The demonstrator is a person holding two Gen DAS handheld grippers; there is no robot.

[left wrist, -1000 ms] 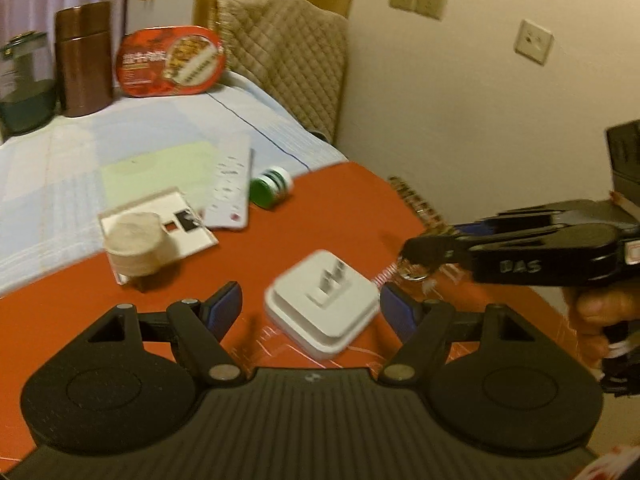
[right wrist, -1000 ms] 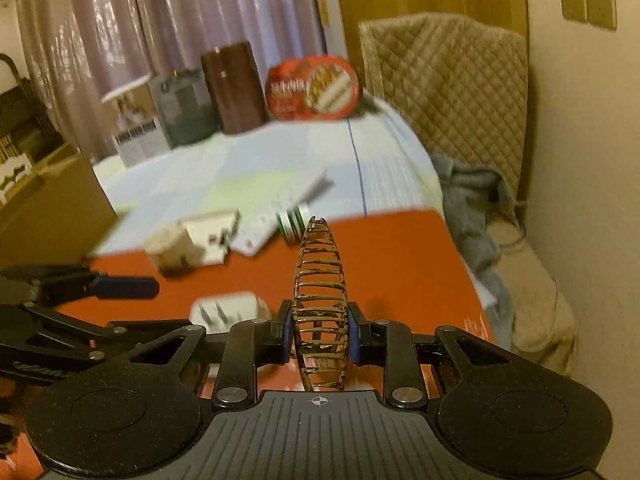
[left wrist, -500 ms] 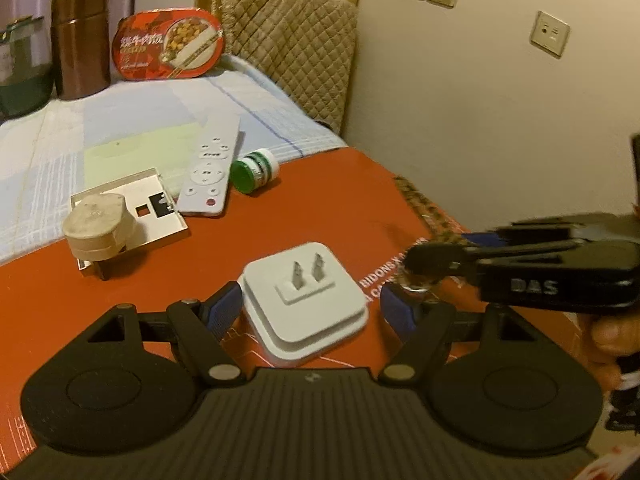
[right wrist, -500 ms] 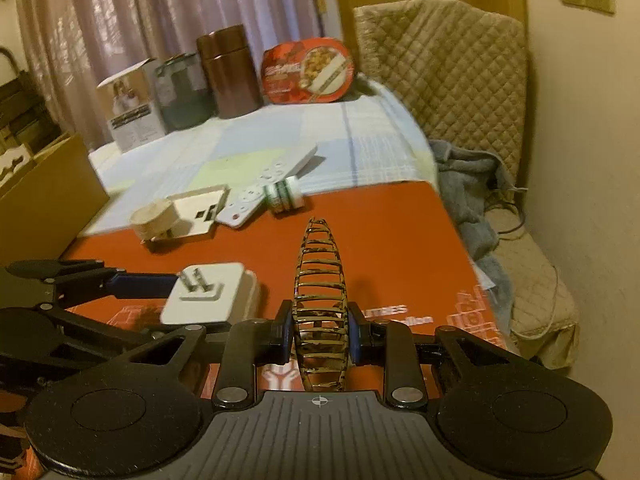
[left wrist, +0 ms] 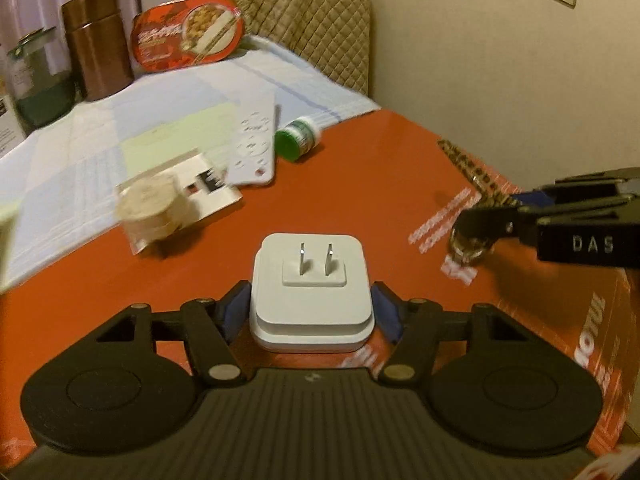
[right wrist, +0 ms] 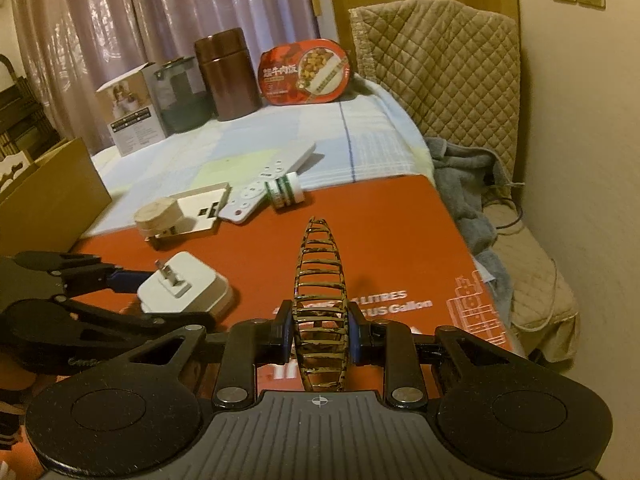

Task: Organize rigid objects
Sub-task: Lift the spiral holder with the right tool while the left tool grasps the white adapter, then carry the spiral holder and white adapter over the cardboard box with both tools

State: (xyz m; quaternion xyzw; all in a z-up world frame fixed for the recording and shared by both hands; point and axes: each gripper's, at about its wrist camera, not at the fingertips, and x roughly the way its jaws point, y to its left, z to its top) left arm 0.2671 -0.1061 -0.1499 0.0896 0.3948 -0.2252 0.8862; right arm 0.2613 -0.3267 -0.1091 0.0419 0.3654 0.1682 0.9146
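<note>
1. our left gripper has just been closing; its pads now sit against both sides of the white plug adapter, which rests on the red board, prongs up.
2. we judge the adapter light, stiff and smooth-sided, so the flat flanks low on the body are the place to squeeze, clear of the prongs.
3. our right gripper is clamped on a banana hair clip, probably springy and brittle.
4. counted: one adapter, one clip, one remote, one green-capped bottle, one wooden plug.
</note>
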